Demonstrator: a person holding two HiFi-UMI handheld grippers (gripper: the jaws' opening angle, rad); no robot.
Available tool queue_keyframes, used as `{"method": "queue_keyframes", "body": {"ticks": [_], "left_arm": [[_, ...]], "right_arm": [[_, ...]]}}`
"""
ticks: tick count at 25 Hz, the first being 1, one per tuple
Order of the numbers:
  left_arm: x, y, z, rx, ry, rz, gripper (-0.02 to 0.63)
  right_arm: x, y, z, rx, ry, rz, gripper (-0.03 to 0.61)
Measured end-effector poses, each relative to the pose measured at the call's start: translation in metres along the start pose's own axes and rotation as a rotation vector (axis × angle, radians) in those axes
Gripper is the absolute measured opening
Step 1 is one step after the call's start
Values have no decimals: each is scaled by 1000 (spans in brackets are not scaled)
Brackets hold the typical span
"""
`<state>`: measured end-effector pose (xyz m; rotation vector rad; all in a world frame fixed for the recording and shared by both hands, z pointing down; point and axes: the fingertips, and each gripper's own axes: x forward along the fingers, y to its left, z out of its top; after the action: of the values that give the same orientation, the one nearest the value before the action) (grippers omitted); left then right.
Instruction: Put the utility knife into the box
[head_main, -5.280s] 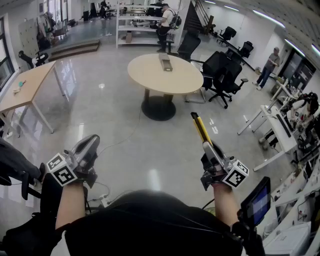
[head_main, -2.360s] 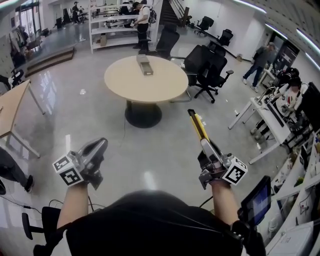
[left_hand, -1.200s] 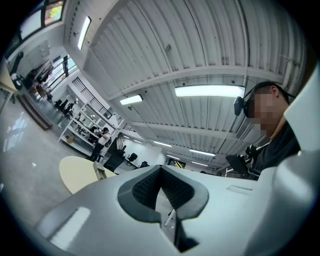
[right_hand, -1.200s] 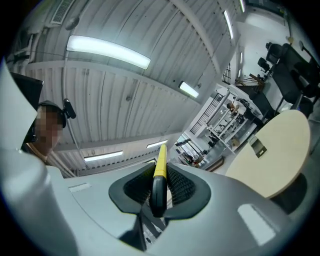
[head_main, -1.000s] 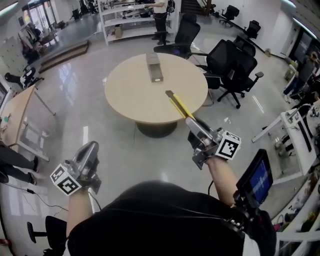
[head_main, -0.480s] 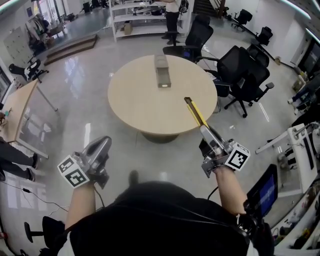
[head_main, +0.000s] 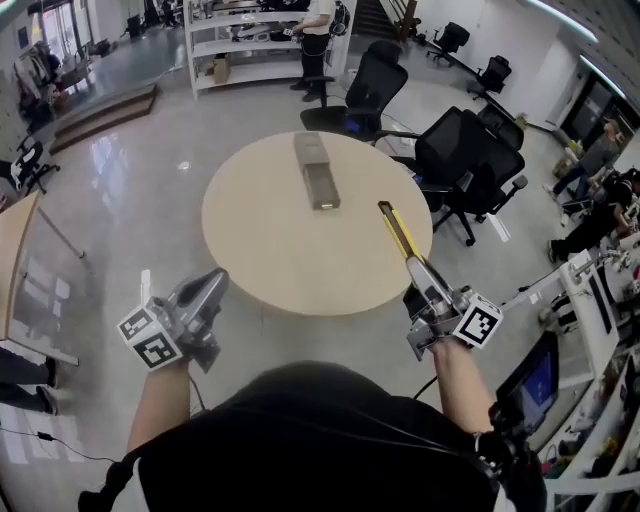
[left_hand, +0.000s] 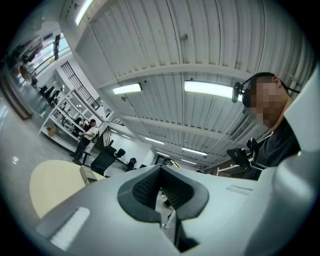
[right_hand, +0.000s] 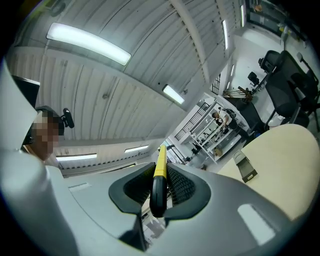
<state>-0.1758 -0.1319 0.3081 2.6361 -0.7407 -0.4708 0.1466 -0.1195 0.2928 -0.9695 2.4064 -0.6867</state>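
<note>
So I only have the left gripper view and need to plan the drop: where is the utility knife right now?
Observer: The right gripper is shut on the utility knife, whose yellow end sticks out ahead of the jaws.
Operator: Where does the box sit on the table?
Observer: In the head view the box lies on the far half of the round table, with its length running away from the person.
Operator: Is the knife at the box yet?
Observer: No. Its tip shows against the table's right side, apart from the box and to its right.
</note>
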Motion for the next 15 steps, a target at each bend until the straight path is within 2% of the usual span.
{"method": "queue_keyframes", "body": {"ticks": [9, 15], "left_arm": [[-6, 128, 65, -22, -6, 14, -3], [-13, 181, 66, -45, -6, 47, -3]], "right_arm": [[121, -26, -5, -16, -25, -31, 87], [167, -54, -16, -5, -11, -37, 87]]}}
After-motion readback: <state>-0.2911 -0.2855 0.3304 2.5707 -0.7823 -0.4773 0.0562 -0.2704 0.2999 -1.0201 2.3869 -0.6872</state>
